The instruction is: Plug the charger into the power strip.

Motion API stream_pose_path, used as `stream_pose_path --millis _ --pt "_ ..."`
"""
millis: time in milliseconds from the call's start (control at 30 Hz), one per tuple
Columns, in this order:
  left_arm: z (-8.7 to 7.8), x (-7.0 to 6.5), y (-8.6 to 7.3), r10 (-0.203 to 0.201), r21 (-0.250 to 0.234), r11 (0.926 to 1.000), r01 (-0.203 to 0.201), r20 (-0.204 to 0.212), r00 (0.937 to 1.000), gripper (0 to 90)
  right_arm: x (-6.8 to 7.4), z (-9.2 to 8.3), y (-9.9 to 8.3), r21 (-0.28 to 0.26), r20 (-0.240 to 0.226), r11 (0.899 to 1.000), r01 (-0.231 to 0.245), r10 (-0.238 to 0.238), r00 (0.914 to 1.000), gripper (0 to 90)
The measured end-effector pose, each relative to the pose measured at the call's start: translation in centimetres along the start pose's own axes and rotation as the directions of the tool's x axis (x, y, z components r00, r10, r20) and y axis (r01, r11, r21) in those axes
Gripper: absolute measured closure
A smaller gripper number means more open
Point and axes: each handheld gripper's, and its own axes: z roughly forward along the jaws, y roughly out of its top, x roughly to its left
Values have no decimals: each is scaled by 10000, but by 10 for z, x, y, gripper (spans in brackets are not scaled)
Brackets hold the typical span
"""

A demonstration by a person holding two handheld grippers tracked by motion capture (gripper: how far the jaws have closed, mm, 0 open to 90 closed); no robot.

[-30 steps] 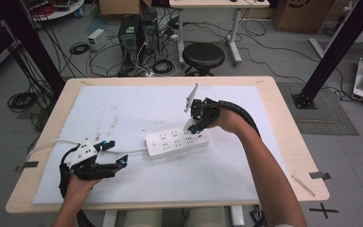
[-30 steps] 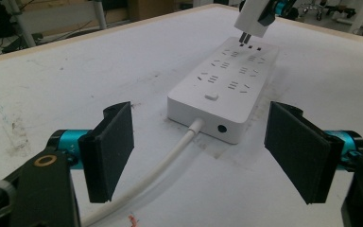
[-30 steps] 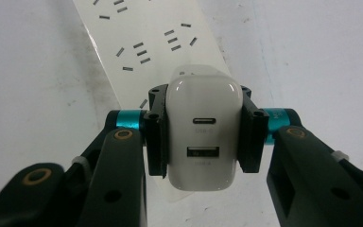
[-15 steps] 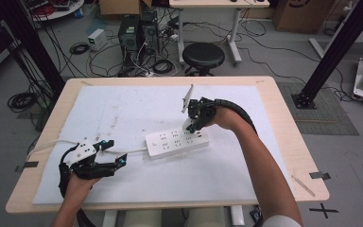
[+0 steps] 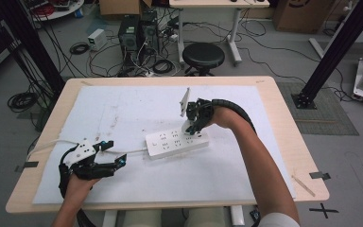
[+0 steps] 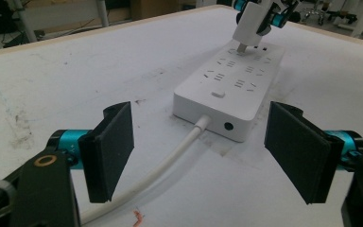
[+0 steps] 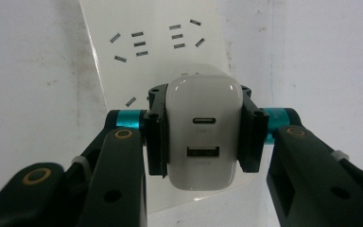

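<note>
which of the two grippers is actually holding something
The right gripper: its black jaws are clamped on the white USB charger block over the white power strip. The left gripper is open, its jaws straddling the strip's white cable.

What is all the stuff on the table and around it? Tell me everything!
Power strip: one, white, middle of the table.
Cord: one, white, runs from the strip's end toward the left gripper.
Charger: one, white with two ports, held over the strip's far end, prongs at a socket.
Table: one, pale wood with a white cover.
Stool: one, black, on the floor behind the table.
Computer boxes: two, black, on the floor among tangled cables.
Left gripper: one, black, open, near the cord.
Right gripper: one, black, shut on the charger.
</note>
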Motion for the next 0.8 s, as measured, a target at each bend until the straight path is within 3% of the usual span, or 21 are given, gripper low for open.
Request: stream_pose_path --millis 200,800 --pt "1 0 -2 -22 2 10000 22 97 10000 247 0 1 5 304 27 9978 593 -594 9982 634" --pt "0 4 -6 -177 -110 9998 178 141 9997 247 -5 4 24 1393 -458 9838 1124 -1070 9932 634"
